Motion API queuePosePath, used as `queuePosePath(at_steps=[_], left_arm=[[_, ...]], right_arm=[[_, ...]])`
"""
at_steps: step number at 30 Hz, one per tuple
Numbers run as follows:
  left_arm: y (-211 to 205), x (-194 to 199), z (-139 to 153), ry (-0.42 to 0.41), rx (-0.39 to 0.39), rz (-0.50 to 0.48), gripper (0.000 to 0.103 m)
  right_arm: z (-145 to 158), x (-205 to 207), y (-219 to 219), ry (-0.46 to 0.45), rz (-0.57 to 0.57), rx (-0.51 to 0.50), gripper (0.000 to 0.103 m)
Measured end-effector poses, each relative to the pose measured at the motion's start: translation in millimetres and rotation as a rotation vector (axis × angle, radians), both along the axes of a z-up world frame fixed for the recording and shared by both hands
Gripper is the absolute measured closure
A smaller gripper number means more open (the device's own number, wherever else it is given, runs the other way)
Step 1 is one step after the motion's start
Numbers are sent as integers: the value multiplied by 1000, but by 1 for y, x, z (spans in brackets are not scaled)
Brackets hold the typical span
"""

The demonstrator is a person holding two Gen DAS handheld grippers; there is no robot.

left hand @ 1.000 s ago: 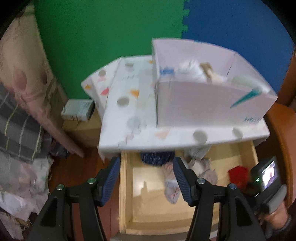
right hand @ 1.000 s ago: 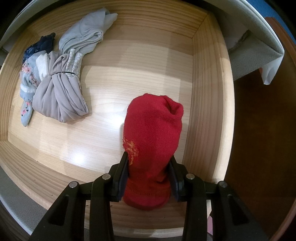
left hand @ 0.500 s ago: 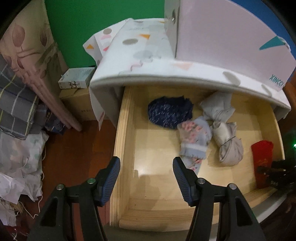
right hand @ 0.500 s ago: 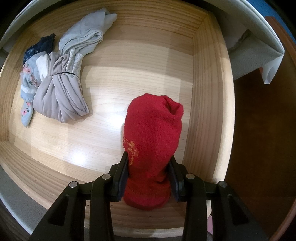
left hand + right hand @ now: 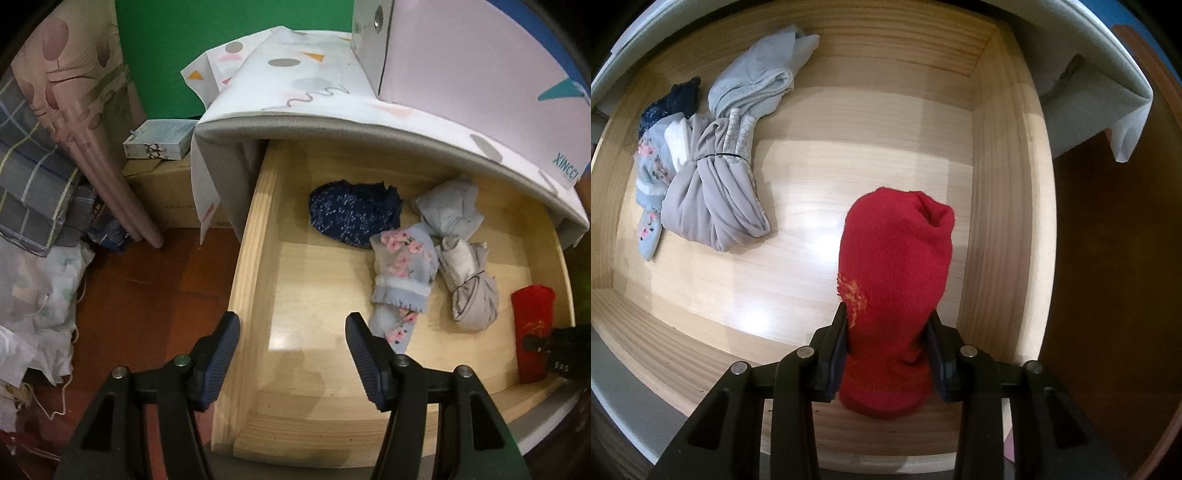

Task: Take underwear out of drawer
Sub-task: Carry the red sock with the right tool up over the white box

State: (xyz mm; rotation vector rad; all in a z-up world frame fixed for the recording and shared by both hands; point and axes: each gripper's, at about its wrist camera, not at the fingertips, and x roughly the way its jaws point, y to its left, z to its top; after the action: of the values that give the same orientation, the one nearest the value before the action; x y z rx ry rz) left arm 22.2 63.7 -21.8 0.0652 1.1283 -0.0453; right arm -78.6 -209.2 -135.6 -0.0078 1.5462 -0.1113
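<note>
My left gripper (image 5: 291,354) hangs released over the drawer's (image 5: 255,236) left wall, clothes lying to its right. My right gripper (image 5: 888,350) is closing on the red underwear (image 5: 894,280), whose long axis runs near-to-far by the right wall.

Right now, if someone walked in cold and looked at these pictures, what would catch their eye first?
The red knit garment stands out first, at the drawer's right side, between the right gripper's closing fingers. Next comes the huddle of clothes near the drawer's back: a navy speckled piece, a floral blue one and a grey bundle. The left gripper hangs open and empty over the drawer's left wall.
</note>
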Motion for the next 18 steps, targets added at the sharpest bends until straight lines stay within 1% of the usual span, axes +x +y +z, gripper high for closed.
queuePosePath(at_steps=[3,7,12,18], left_arm=[[0,0,1,-6,-12,3,42],[-4,-1,0,-14,-1,-11,42],[-7,-2,-1,-20,19,-19,42],[-8,-3,-2,-22,24,-25,42]], right_arm=[[3,0,-3,-3,-20,25,71],[14,2,-9,-17,-44,45,72],[37,-1,-13,-57,-51,45,73],[75,-6,-14,-106,-46,61,73]])
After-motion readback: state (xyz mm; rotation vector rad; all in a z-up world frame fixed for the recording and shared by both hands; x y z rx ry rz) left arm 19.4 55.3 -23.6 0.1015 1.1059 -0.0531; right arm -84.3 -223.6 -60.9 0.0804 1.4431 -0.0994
